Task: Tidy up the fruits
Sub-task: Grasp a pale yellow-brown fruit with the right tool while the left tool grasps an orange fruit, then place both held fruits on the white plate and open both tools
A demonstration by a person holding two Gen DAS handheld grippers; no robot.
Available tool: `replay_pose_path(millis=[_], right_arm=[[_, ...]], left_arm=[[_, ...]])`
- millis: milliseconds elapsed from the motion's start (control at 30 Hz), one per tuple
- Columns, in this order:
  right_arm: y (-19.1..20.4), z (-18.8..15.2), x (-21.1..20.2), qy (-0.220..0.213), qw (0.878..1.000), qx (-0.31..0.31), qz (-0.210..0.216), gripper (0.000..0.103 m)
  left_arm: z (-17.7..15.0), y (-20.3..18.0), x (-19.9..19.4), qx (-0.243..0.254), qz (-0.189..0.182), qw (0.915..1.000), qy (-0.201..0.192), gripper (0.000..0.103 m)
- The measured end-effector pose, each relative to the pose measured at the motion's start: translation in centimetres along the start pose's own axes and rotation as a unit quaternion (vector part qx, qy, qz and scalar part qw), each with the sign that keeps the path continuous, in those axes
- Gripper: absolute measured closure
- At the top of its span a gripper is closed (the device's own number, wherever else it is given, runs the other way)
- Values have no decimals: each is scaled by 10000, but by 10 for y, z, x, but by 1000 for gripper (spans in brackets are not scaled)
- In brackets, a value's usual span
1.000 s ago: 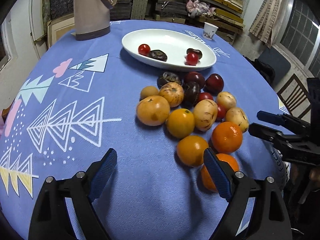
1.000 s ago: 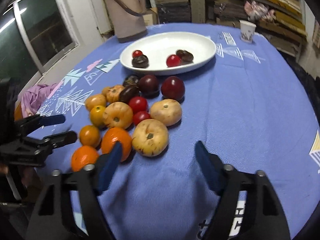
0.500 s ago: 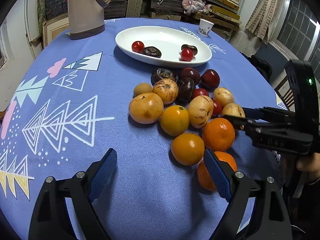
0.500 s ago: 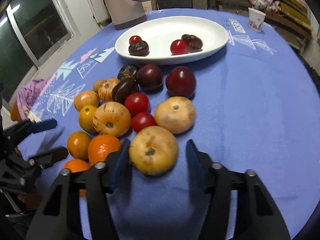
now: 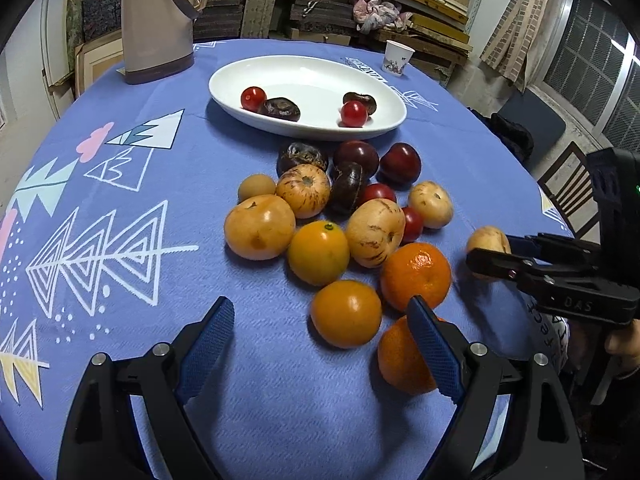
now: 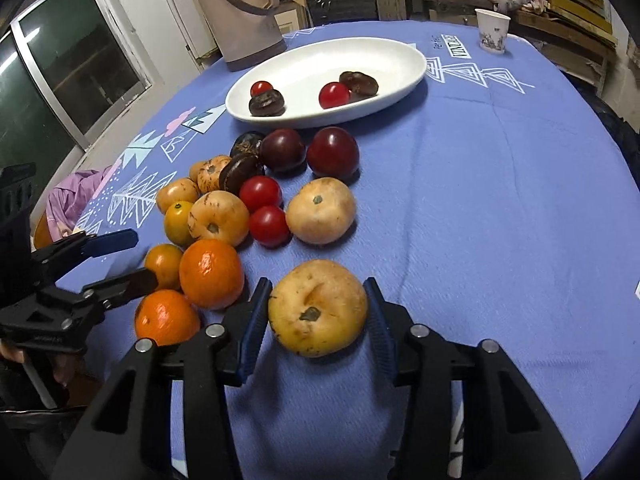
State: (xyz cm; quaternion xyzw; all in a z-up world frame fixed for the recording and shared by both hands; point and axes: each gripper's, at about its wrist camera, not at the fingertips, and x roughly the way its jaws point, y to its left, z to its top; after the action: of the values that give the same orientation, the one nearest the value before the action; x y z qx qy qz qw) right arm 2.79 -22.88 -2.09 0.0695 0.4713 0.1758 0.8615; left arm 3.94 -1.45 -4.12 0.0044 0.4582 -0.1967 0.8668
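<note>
Blue tablecloth (image 6: 500,208); right gripper (image 6: 316,312) clamps pale fruit (image 6: 318,308), underside hidden

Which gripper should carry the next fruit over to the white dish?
Right. The right gripper is shut on the pale yellow fruit, pulled apart from the pile. The left gripper is open and empty, near the oranges. The white dish lies ahead.

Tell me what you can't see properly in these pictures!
- Pale yellow round fruit: left wrist view, partly hidden by the right gripper.
- Nearest orange mandarin: same view, partly behind the left gripper's blue pad.
- Small white paper cup: its pattern is too small in the right wrist view.
</note>
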Motion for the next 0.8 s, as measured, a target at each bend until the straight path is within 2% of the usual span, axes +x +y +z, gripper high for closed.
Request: replay_pose_path(millis=[67, 133, 267, 400, 433, 500, 600, 633, 733, 800], right_arm=[[0, -1, -3, -39, 10000, -7, 35, 57], [4, 0, -6, -91, 9999, -50, 94, 57], [9, 1, -12, -136, 9997, -137, 174, 57], [10, 1, -14, -160, 9996, -149, 177, 57], [10, 2, -15, -163, 9996, -157, 177, 57], [12, 2, -15, -167, 9995, -176, 191, 57], [14, 0, -15, -166, 9994, -214, 200, 57], [15, 1, -15, -165, 9994, -216, 208, 57], [14, 0, -14, -170, 9995, -184, 197, 57], [14, 1, -13, -167, 9995, -166, 187, 57]], left_arm=[[2, 1, 4, -31, -51, 10000, 44, 19], [4, 4, 10, -42, 51, 9999, 114, 29], [5, 14, 16, -104, 21, 9994, 321, 38], [3, 15, 16, 344, 171, 9986, 374, 44], [3, 13, 17, 414, 280, 9980, 379, 50], [2, 9, 18, 493, 460, 9971, 361, 53], [-1, 8, 17, 532, 517, 9968, 293, 57], [-2, 9, 16, 513, 508, 9971, 260, 65], [-6, 12, 13, 449, 448, 9979, 91, 65], [-8, 9, 12, 577, 491, 9971, 81, 65]])
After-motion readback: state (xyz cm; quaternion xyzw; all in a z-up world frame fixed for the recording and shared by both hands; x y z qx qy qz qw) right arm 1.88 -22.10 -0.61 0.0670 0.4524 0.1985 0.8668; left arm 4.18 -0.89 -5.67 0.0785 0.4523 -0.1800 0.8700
